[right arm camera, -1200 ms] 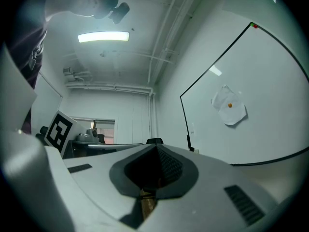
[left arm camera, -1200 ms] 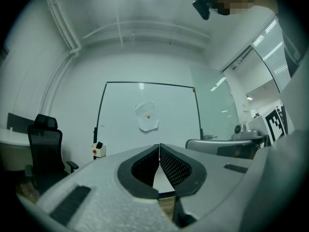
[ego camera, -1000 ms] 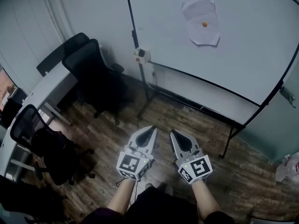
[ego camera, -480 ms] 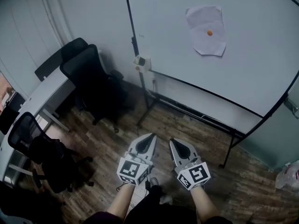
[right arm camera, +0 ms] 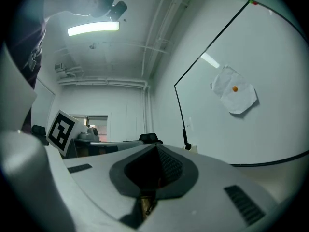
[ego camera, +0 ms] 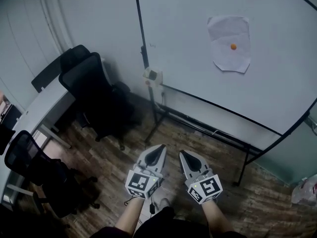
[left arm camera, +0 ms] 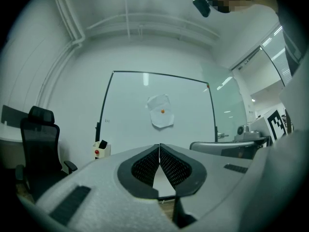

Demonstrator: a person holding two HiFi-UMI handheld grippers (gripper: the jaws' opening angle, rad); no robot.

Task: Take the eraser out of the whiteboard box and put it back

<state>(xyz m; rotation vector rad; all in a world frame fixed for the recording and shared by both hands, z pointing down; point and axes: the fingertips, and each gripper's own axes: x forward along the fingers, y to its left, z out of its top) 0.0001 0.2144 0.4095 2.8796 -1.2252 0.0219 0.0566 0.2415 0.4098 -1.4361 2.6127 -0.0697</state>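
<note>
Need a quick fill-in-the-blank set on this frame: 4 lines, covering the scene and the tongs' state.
1. The sheet of paper is held on the whiteboard by a small ____ magnet.
2. In the head view, the whiteboard box hangs at the board's ____ edge.
3. The left tongs and right tongs are both ____ and hold nothing.
4. The office chair nearest that box is ____.

Missing words: orange; left; shut; black
</note>
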